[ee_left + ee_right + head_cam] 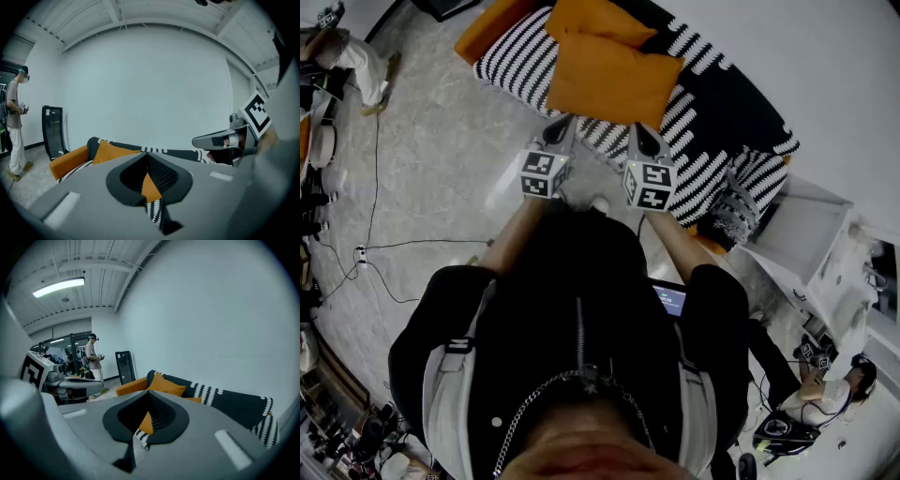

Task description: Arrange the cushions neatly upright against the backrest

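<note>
As left tool [564,120] and right tool [638,129] hover closed, empty, cushions [614,80] top the sofa [722,105].

The head view looks steeply down onto the striped sofa [514,62]. Both gripper views sit low near its front edge; all share its orange cushions [614,80].

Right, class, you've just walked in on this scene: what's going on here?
A person stands facing a striped sofa, holding the left tongs and the right tongs side by side near the seat's front edge. Both tongs are shut and empty. Two orange cushions, a near one and a far one, lie overlapping on the seat, not yet set upright against the backrest.
</note>
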Tool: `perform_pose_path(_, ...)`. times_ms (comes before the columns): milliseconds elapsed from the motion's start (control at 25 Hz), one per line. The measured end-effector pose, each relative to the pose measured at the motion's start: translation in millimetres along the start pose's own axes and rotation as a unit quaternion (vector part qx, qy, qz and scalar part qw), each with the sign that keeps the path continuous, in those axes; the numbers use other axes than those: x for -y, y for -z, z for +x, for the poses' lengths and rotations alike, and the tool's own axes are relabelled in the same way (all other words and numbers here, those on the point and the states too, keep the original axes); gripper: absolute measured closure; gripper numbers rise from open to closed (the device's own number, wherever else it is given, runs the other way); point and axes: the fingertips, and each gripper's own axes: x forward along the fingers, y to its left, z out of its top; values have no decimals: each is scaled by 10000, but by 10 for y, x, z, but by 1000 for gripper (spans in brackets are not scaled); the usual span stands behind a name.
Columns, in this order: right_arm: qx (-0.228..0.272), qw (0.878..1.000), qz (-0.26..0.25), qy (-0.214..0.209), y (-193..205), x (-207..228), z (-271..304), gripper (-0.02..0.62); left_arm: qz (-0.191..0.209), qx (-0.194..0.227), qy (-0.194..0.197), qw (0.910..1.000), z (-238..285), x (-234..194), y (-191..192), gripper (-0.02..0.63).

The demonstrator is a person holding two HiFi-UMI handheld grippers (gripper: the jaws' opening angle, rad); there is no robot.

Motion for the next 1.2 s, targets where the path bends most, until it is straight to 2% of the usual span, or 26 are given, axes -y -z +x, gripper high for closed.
perform_pose_path(400, 54, 9999, -112, -63, 51, -35, -108, 594, -28, -93, -16, 10000, -46, 97, 105, 597)
perform_pose_path(680, 226, 9996, 78, -118, 19, 13, -147, 592, 31, 11, -19, 10000, -36, 141, 37, 597)
perform_pose_path(880, 264, 9995, 14, -198, 3, 38, -171, 592, 37, 66, -100, 9999, -16, 164, 16, 597)
perform_pose_path(1200, 225, 9995, 121, -187, 35, 135, -120, 592, -1, -94, -138, 9999, 54, 133, 51, 597)
